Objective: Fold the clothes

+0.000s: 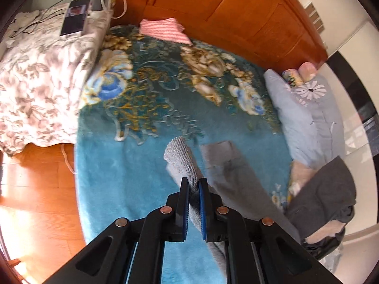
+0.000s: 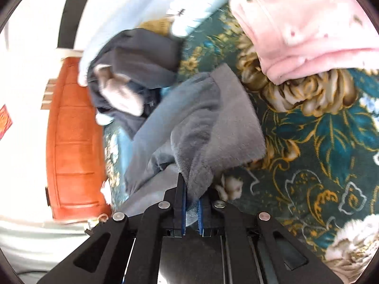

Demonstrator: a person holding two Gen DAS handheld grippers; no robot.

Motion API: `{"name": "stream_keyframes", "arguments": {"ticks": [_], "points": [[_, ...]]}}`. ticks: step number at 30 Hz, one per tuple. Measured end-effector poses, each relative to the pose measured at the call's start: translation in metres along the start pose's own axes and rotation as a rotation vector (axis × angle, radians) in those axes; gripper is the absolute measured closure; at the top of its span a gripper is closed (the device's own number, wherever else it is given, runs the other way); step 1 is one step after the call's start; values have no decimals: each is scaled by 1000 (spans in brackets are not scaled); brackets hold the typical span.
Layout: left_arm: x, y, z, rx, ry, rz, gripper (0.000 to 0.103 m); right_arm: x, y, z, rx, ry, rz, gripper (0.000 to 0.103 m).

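Your left hand-held gripper (image 1: 194, 185) is closed on the ribbed cuff end of the grey garment (image 1: 234, 172), pinching a thin fold of knit between its blue pads (image 1: 202, 203); the cuff rises beyond the fingertips, so the cloth is evidently lifted clear of the bed rather than lying flat. Your right hand-held gripper (image 2: 190, 189) is likewise clamped on a bunched edge of the same grey garment (image 2: 213, 123), whose panel hangs and spreads forward from the jaws. Holding two separate points in this way probably serves to stretch the piece taut so that it can be laid out for a fold. Below lies the teal floral blanket (image 1: 132, 156) covering the bed, the working surface. Beside the garment sits an unfolded dark grey garment (image 2: 139, 56), with a pink fleece item (image 2: 303, 30) farther out. A striped pink cloth (image 1: 165, 30) rests against the wooden headboard (image 1: 236, 11), well apart.
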State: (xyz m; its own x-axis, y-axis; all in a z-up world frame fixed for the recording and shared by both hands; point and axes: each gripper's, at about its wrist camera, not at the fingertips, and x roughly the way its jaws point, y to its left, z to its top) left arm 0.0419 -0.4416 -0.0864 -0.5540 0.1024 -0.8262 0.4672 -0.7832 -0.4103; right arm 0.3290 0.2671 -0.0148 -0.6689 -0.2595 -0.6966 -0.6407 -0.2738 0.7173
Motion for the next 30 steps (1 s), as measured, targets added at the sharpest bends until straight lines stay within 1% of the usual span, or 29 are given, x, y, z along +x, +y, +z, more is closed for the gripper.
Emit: {"name": "stream_keyframes", "arguments": {"ticks": [1,2,3,6,10,13,17,20,25,29,30], "points": [[0,9,0,-12,19,31,95,0,-7,-2,21,21,-3,96],[0,17,1,-36,29,39,95,-2,-15,-6,49,43,-6,96],[-3,23,0,-53,28,44,95,1,-20,-9,80,62,-1,96],[-12,29,1,-78,10,59,95,7,-16,-15,78,83,9,96],[-20,13,12,-65,-17,53,95,12,-4,-4,66,92,44,96],[-14,-9,29,-31,-12,82,95,21,9,10,53,87,59,96],[17,-42,43,11,50,161,95,45,22,38,89,101,41,95],[53,-70,47,46,96,229,95,61,25,60,120,121,7,95],[118,-110,55,86,161,283,95,92,31,97,135,137,-61,95],[170,-142,61,117,214,325,94,111,29,122,153,144,-88,95],[179,-146,63,110,223,293,93,116,29,128,156,143,-92,95]]}}
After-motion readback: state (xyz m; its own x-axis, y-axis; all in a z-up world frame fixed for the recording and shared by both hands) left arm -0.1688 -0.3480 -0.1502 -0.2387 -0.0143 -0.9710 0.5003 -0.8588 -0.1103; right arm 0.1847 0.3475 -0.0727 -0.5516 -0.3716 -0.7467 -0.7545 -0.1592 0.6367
